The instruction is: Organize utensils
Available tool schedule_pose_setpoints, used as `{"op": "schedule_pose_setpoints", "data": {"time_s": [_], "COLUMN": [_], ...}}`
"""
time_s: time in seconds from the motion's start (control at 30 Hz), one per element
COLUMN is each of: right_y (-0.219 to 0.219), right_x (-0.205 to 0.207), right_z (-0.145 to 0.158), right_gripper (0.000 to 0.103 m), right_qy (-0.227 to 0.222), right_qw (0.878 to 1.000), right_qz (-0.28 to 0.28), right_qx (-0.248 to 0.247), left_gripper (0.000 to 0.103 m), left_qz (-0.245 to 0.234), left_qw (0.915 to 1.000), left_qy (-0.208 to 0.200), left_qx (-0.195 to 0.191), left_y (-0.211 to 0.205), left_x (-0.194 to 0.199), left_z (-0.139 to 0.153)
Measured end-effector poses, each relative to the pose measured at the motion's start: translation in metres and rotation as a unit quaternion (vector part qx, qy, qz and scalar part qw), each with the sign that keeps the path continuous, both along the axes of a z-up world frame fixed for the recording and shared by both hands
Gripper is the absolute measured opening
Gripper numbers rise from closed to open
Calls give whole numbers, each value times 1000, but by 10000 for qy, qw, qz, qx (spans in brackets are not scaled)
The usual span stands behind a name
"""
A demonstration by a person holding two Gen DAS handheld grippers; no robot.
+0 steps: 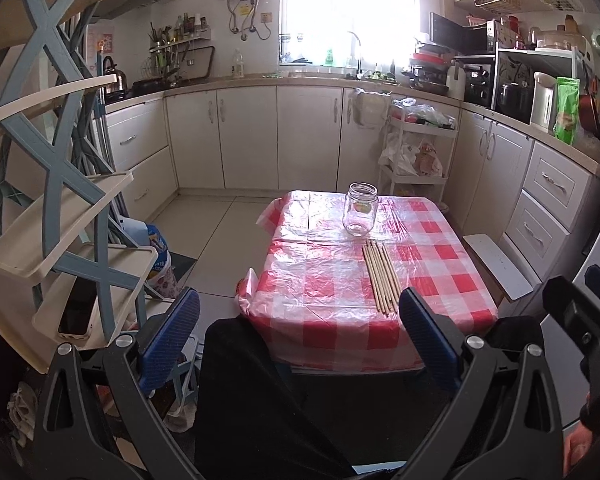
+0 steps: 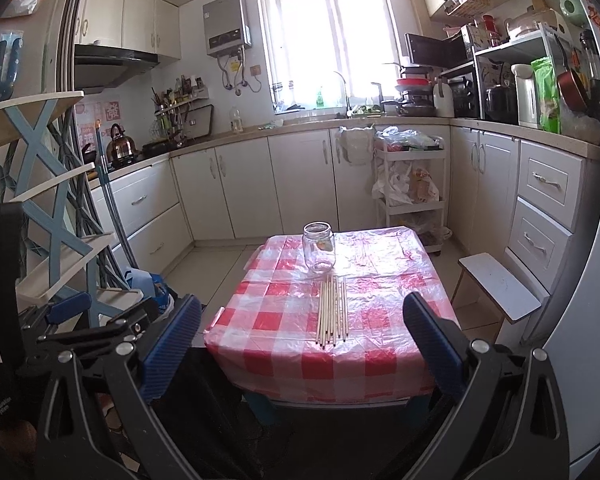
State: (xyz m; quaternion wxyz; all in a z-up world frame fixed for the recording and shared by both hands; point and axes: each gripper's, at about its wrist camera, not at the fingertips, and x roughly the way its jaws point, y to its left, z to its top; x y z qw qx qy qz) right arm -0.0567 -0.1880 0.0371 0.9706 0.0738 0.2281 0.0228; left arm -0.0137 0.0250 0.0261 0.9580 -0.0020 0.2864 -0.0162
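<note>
Several wooden chopsticks (image 1: pixel 381 276) lie side by side on a small table with a red-and-white checked cloth (image 1: pixel 324 280). An empty clear glass jar (image 1: pixel 360 209) stands upright just behind them. My left gripper (image 1: pixel 300 312) is open and empty, held back from the table's near edge. In the right wrist view the chopsticks (image 2: pixel 332 310) and jar (image 2: pixel 319 247) show again on the table (image 2: pixel 384 320). My right gripper (image 2: pixel 302 320) is open and empty, also short of the near edge. The left gripper (image 2: pixel 72 316) shows at the left of that view.
A blue-and-cream shelf rack (image 1: pixel 60 200) stands at the left with a phone (image 1: pixel 78 308) on a low shelf. A white stool (image 2: pixel 500 286) is right of the table. A white cart (image 2: pixel 410 184) with bags stands behind. Kitchen cabinets (image 1: pixel 260 136) line the walls.
</note>
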Motion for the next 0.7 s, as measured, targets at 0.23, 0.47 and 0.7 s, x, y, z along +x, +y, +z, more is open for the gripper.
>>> {"op": "schedule_pose_setpoints", "data": {"time_s": [0.23,0.47,0.7], "right_y": [-3,-4,-4], "right_x": [-3,-5,-6], "right_z": [-7,-7,-5], "right_gripper": [97,97,97], "right_qy": [117,95,91], "right_qw": [9999,9999,9999], "right_qz": [-21,-19,1], "right_qx": [119,127,127], "left_gripper": [96,96,96], "left_qz": [-23,-8,-9], "left_qw": [10000,10000,10000], "left_qy": [-7,-5,-1], "left_qx": [-14,21,19], "left_y": [2,-2,-3], "left_x": [-2,-3,-5], "left_z": [7,0,0]}}
